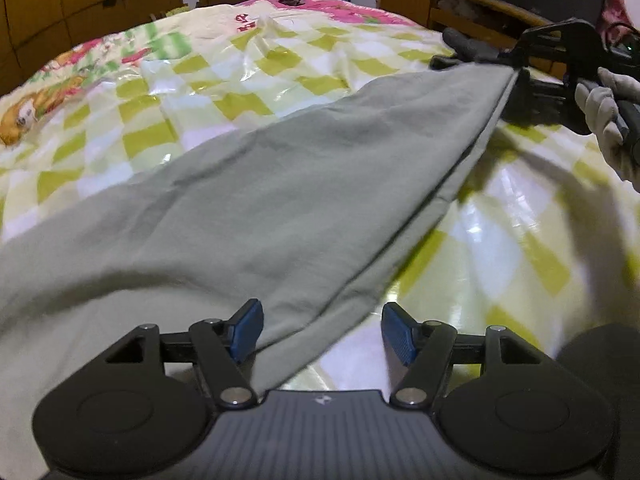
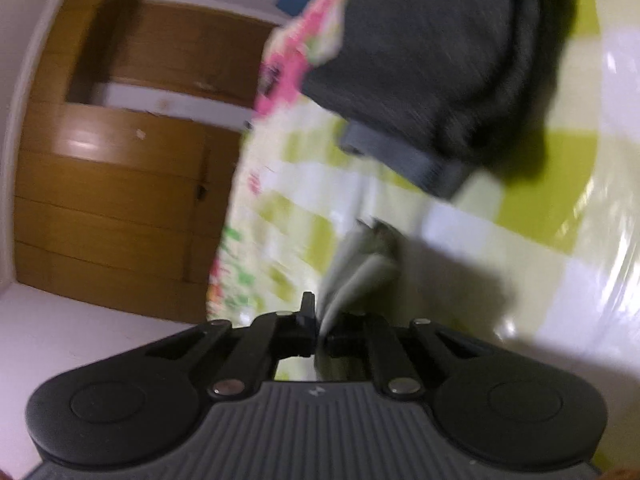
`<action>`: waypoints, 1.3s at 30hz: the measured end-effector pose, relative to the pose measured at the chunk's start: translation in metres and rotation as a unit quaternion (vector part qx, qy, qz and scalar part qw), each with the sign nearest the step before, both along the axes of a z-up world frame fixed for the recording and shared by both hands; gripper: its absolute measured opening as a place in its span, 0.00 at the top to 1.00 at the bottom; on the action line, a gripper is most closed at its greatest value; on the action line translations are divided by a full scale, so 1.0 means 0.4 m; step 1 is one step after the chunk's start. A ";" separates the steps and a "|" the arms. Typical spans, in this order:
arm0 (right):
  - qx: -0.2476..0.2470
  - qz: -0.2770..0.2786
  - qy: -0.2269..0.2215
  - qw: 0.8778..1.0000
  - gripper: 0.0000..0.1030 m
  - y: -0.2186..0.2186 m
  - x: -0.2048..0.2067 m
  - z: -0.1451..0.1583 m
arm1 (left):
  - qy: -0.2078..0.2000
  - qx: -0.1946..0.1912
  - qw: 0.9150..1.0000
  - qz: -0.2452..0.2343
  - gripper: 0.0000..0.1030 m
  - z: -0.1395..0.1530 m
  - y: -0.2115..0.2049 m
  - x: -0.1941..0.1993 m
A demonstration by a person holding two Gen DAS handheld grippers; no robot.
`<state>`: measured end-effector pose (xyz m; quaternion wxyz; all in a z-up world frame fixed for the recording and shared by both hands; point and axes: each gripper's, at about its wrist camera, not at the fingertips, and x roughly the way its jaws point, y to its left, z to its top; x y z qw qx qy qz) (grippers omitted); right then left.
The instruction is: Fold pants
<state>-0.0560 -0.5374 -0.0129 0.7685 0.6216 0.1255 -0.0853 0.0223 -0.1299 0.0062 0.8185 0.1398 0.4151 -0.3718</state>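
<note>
Pale grey-green pants (image 1: 280, 184) lie stretched across a bed. My left gripper (image 1: 322, 330) is open, its blue pads (image 1: 248, 330) on either side of the near end of the cloth, which passes between them. My right gripper (image 1: 516, 70) shows at the far right of the left wrist view, shut on the far end of the pants and lifting it taut. In the blurred right wrist view the right gripper (image 2: 320, 326) is shut on a thin fold of the pants (image 2: 356, 268).
The bed has a glossy yellow-green and white checked cover (image 1: 224, 80) with a pink floral edge. Wooden cabinets (image 2: 120, 184) stand beyond the bed. A wooden desk (image 1: 436, 4) stands at the far right. A dark sleeve (image 2: 432, 64) hangs over the bed.
</note>
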 end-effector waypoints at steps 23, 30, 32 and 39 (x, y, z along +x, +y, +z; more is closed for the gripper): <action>-0.099 0.148 -0.085 0.980 0.93 0.276 0.119 0.309 | -0.008 -0.013 0.999 0.040 0.22 0.021 0.145 -0.078; -0.084 0.143 -0.048 0.985 0.93 0.331 0.139 0.263 | -0.047 -0.030 0.992 0.115 0.21 0.074 0.318 -0.090; -0.073 0.096 -0.012 0.993 0.93 0.301 0.105 0.210 | -0.057 -0.015 0.991 0.124 0.21 0.059 0.321 -0.075; -0.022 -0.041 0.066 0.997 0.93 0.164 -0.047 0.085 | -0.029 -0.005 0.997 0.067 0.22 0.009 0.229 -0.080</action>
